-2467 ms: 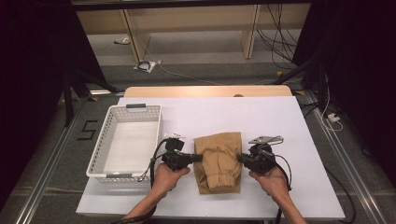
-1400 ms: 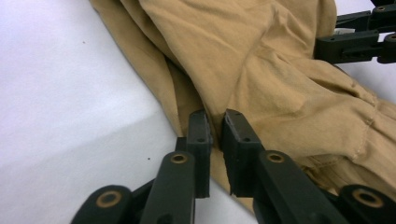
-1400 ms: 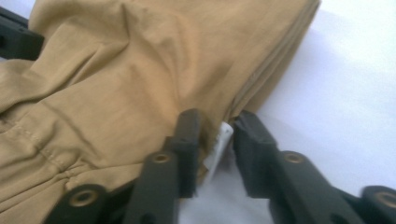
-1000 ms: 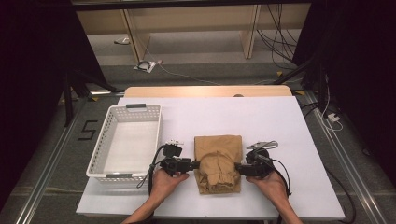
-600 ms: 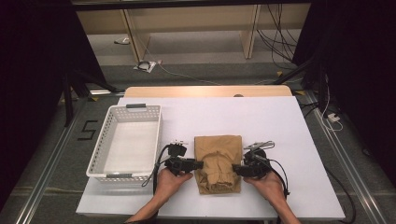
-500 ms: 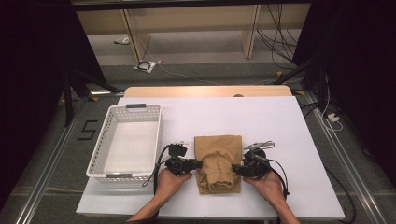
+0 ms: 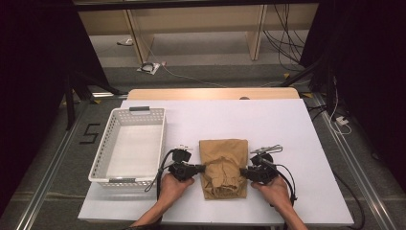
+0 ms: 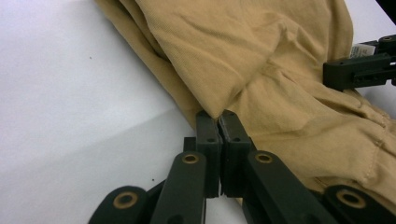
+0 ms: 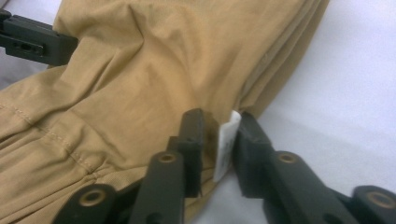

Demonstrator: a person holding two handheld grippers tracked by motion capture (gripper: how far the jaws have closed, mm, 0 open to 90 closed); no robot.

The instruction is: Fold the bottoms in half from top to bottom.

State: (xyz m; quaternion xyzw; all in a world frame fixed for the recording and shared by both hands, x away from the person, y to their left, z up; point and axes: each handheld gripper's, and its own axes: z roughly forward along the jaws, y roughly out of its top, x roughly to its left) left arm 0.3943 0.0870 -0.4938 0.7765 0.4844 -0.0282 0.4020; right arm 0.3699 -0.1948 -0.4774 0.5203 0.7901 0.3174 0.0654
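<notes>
A tan folded garment (image 7: 223, 165) lies on the white table (image 7: 287, 120), near its front edge. My left gripper (image 7: 203, 167) is at the garment's left side. In the left gripper view its jaws (image 8: 218, 120) have just been closing and now meet, pinching the cloth's (image 8: 261, 60) folded edge. My right gripper (image 7: 243, 171) is at the right side. Its jaws (image 9: 219, 121) have just been closing too, with a thick fold of the cloth (image 9: 154, 70) and a white label (image 9: 226, 140) clamped between them. Each gripper view shows the other gripper's jaw tips across the cloth.
A white perforated basket (image 7: 103, 158) with nothing in it stands left of the garment, close to my left hand. A wooden strip (image 7: 210, 93) borders the table's far edge. Cables lie on the floor beyond.
Both hands have drawn slightly toward the near table edge along the garment's sides. Both pairs of jaws have closed onto the garment's edges.
</notes>
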